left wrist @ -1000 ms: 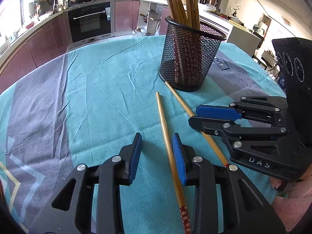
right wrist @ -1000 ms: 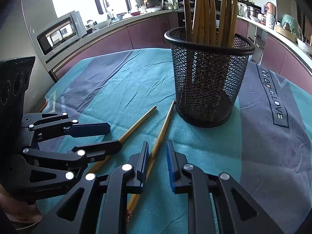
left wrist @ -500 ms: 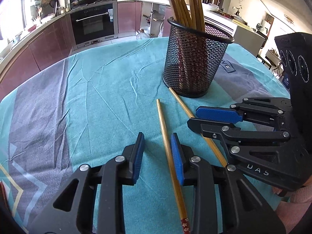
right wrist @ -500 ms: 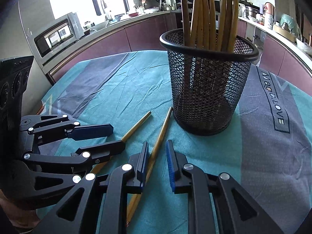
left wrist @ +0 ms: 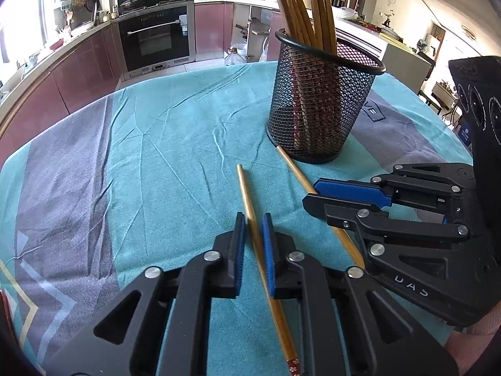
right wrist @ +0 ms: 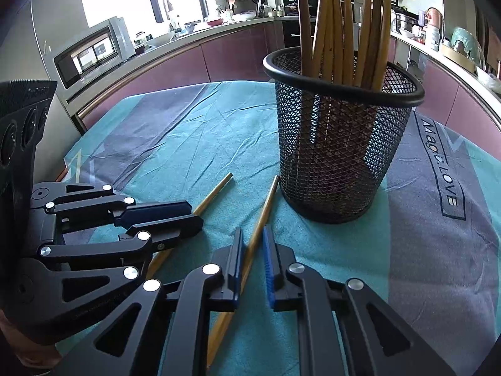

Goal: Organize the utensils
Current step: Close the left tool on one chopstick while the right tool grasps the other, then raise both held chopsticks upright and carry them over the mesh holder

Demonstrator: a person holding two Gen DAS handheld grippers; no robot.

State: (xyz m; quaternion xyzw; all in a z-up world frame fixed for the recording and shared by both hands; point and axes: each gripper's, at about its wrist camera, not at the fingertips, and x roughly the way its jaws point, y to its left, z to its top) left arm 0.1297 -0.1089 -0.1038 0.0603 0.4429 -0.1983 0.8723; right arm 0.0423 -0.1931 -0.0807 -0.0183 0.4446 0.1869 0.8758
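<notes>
Two wooden chopsticks lie on the teal tablecloth in front of a black mesh holder (left wrist: 319,109) (right wrist: 341,144) that holds several chopsticks upright. My left gripper (left wrist: 253,219) straddles the left chopstick (left wrist: 245,191), its blue pads narrowly apart on either side of it. My right gripper (right wrist: 252,233) straddles the right chopstick (right wrist: 264,210) the same way. Each gripper also shows in the other's view: the right gripper (left wrist: 313,192) over the right chopstick (left wrist: 294,169), the left gripper (right wrist: 195,213) over the left chopstick (right wrist: 216,192).
The table carries a wrinkled teal and grey cloth (left wrist: 156,156). Kitchen counters, an oven (left wrist: 156,37) and a microwave (right wrist: 94,50) stand beyond the table's far edge.
Both grippers have moved forward toward the holder and narrowed their jaws around the two chopsticks. The chopsticks have stayed on the cloth.
</notes>
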